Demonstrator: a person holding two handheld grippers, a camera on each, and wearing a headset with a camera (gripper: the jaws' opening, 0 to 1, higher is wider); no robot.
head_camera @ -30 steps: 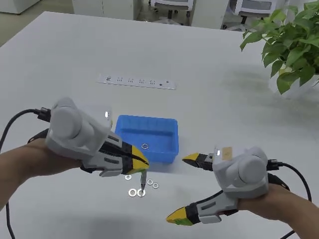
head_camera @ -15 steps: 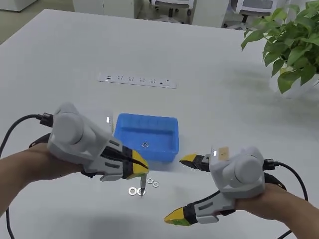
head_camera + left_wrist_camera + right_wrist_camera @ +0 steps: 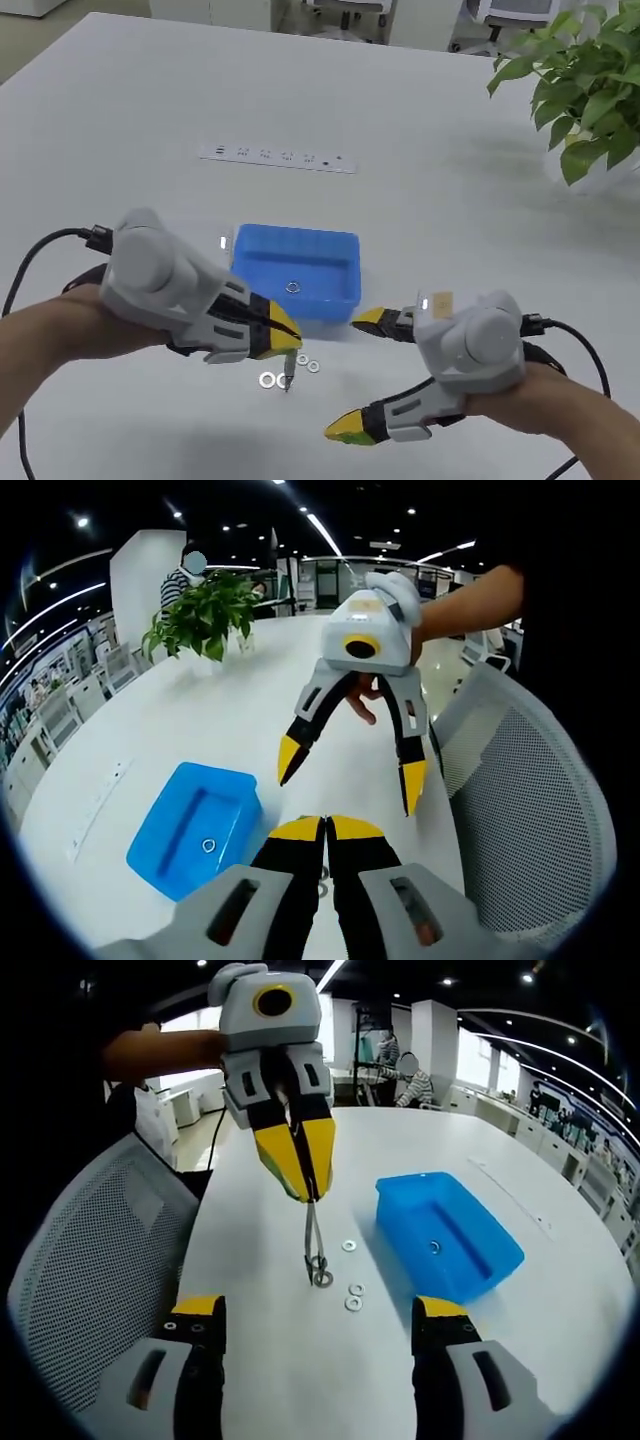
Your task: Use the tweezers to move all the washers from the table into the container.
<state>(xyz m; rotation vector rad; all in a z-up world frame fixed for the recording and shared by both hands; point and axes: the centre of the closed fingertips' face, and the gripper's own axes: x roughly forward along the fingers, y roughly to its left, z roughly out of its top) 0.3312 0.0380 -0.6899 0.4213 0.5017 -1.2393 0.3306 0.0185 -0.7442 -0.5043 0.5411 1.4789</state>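
My left gripper [image 3: 283, 336] is shut on metal tweezers [image 3: 288, 368] that point down at the table. In the right gripper view the tweezers [image 3: 312, 1240] hang from the left gripper [image 3: 297, 1186], with their tips at a washer [image 3: 322, 1278] that lies on the table. Three more washers [image 3: 352, 1303] lie close by. Two washers [image 3: 266, 380] sit beside the tweezer tips, and others [image 3: 307, 365] lie toward the blue container [image 3: 331, 248]. The container holds one washer [image 3: 291, 288]. My right gripper [image 3: 357, 373] stands open to the right of the washers, nothing between its fingers.
A white power strip [image 3: 277, 157] lies behind the container. A potted plant [image 3: 585, 90] stands at the far right of the white table [image 3: 420, 200]. A mesh chair back [image 3: 530, 810] stands off the table's near edge.
The camera has shifted a little. My left gripper has edged right over the washers, covering one near its jaws. The tweezer tips stay at the same washers; the right gripper stays open.
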